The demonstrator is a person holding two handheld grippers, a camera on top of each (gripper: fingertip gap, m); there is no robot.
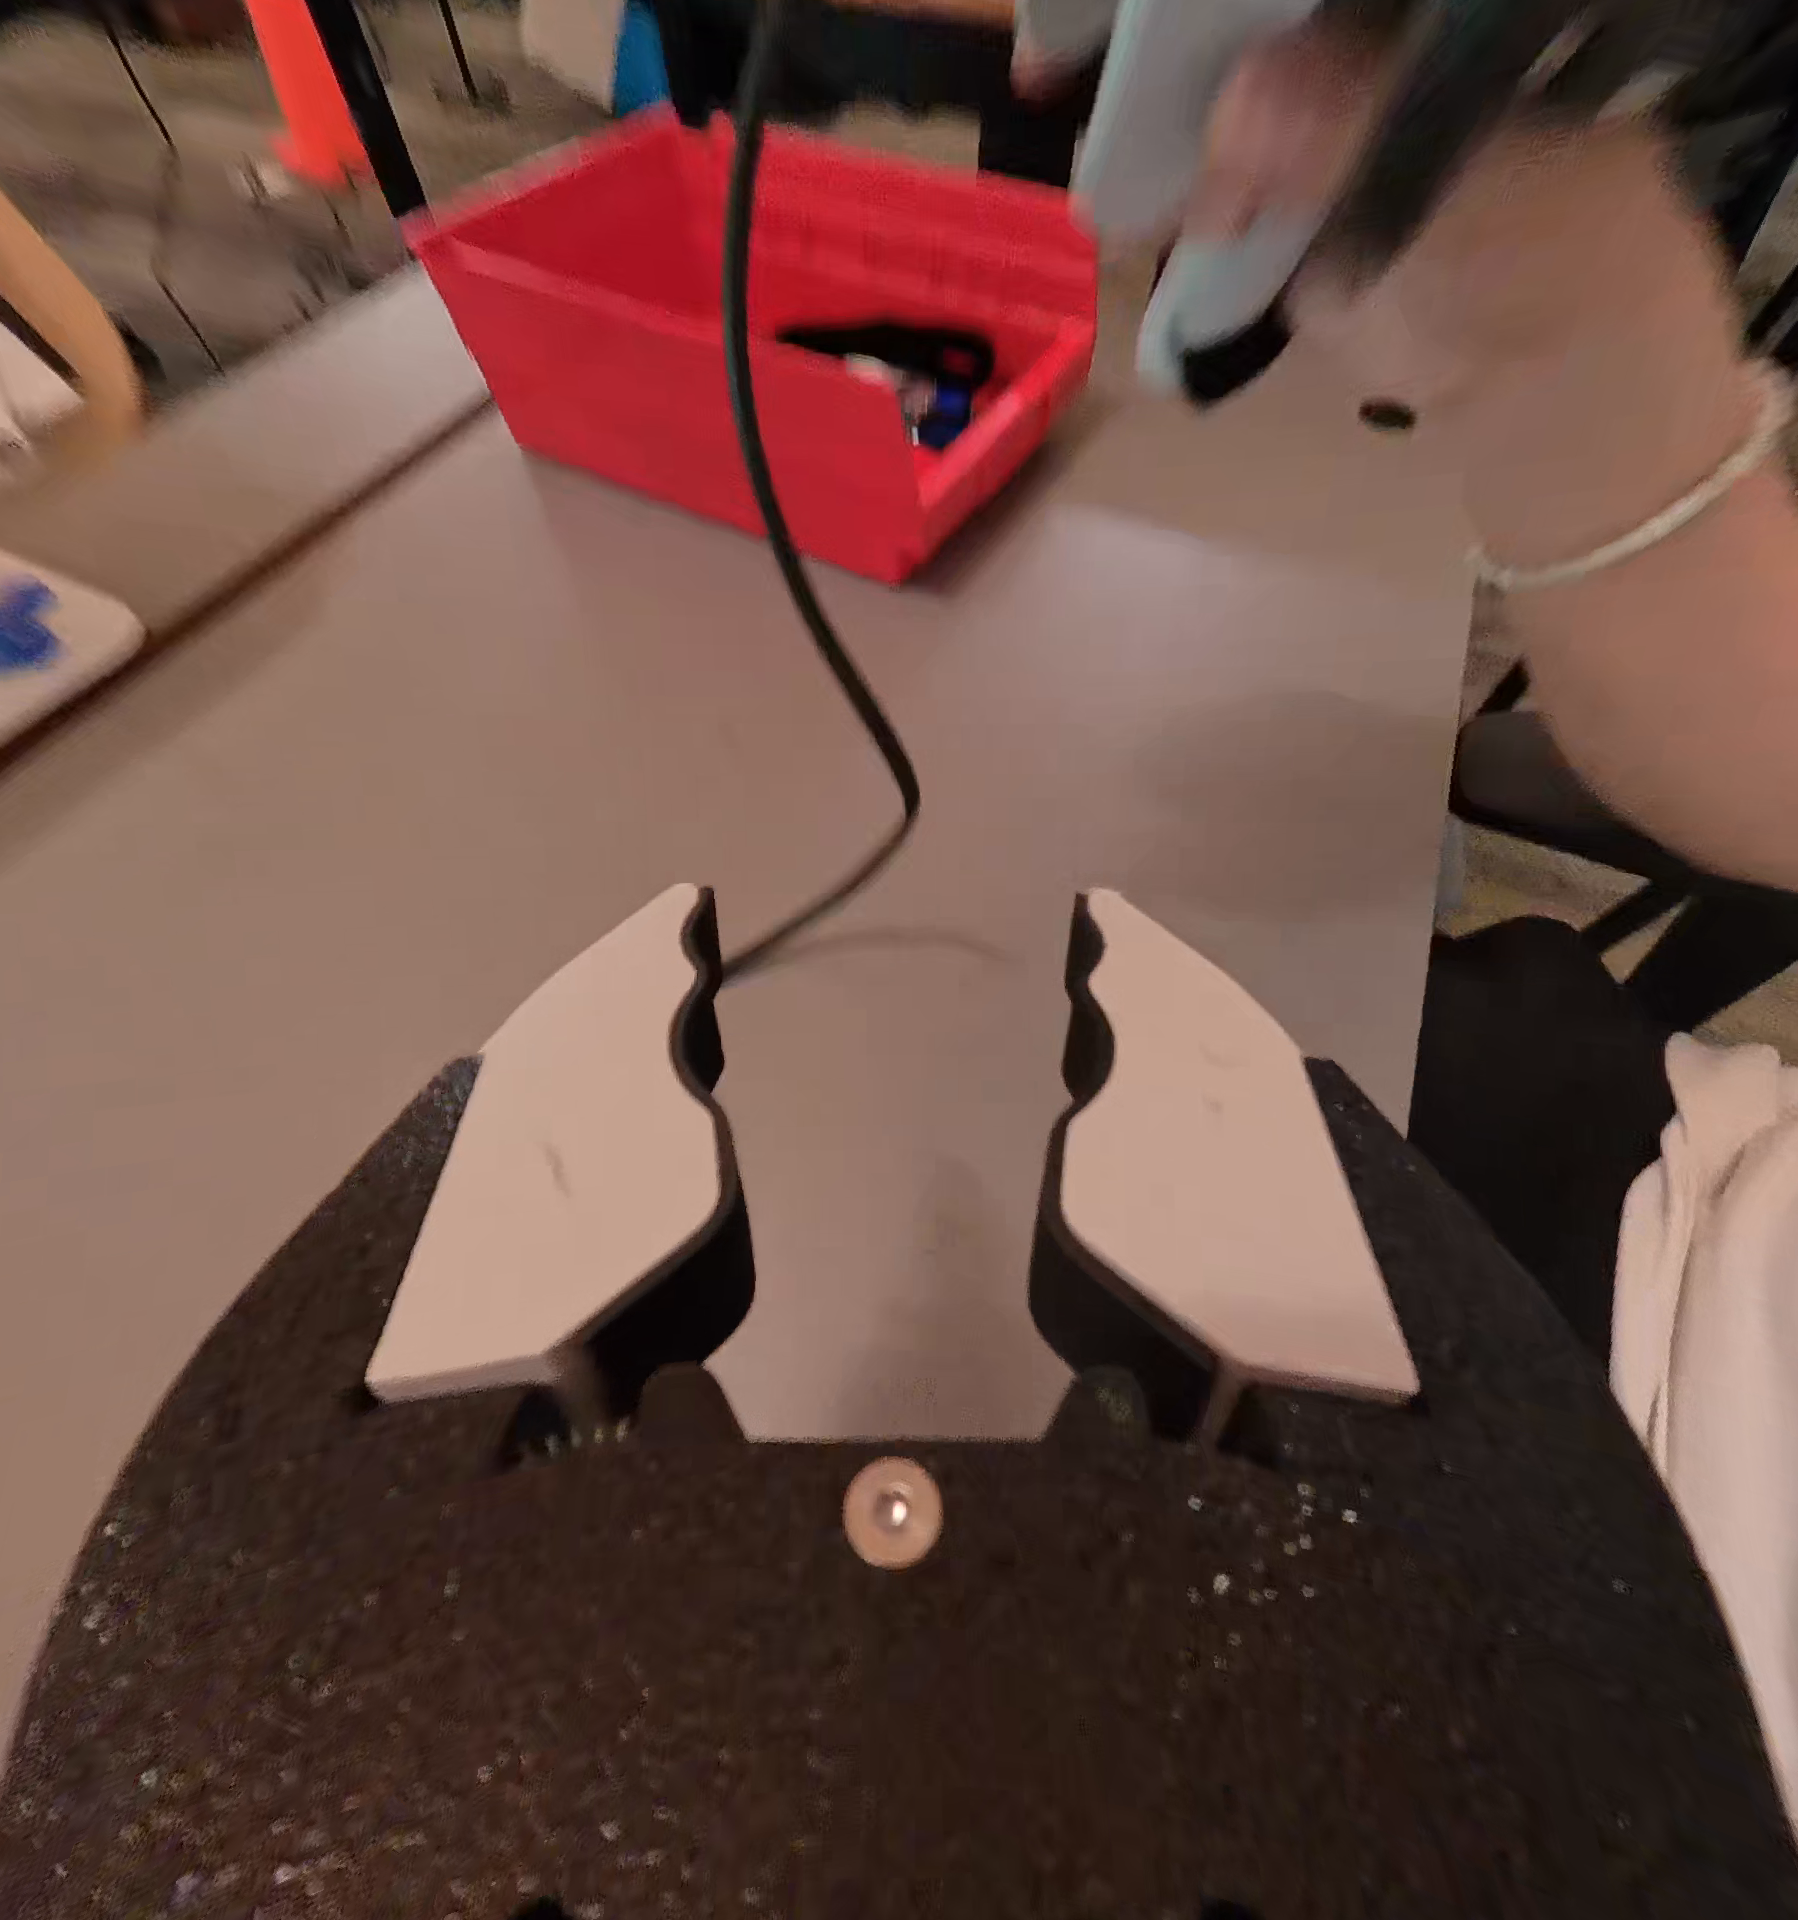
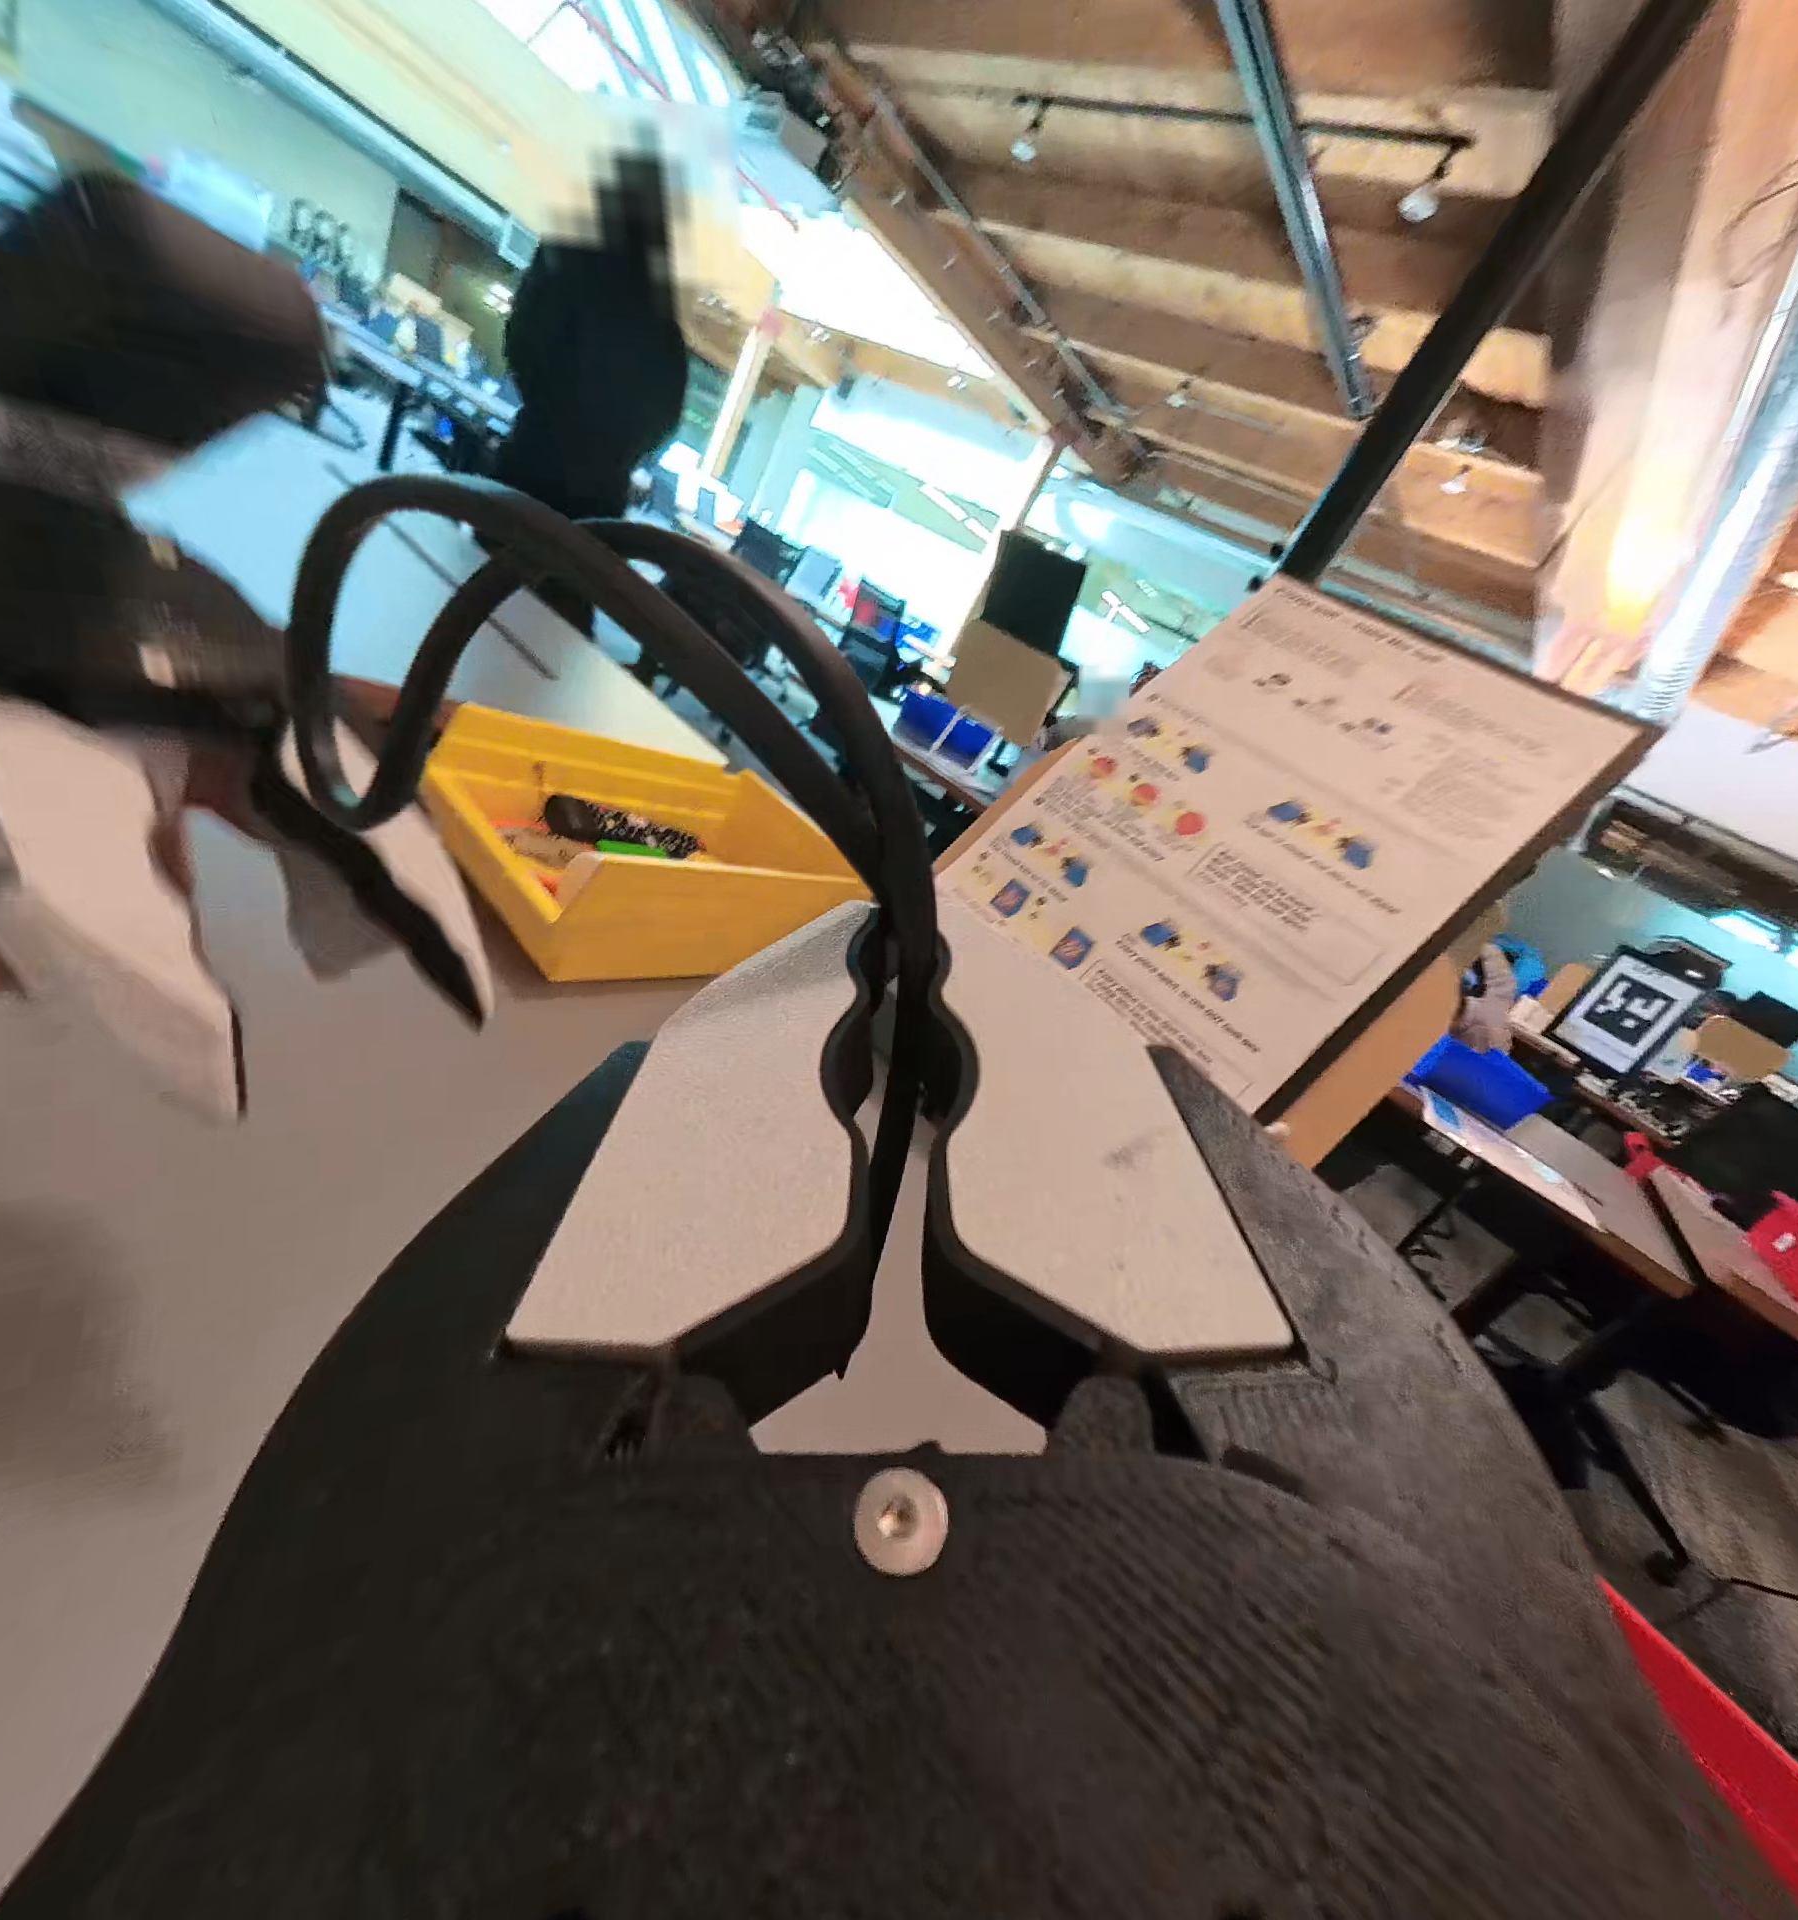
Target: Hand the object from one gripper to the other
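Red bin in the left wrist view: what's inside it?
The red bin holds a dark jumble with blue and silvery bits, too blurred to identify. Its near wall hides the bottom; the hanging black cable crosses it.

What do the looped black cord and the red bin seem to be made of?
Black cord: probably rubber- or plastic-sheathed cable, matte; it bends in smooth loops where the right gripper pinches it. Red bin: likely moulded plastic, with uniform colour and rigid straight walls.

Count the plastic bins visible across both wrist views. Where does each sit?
2 for certain. A red bin sits on the grey table ahead of the left gripper; a yellow bin sits beyond the right gripper. Blurry background shapes may hide more.
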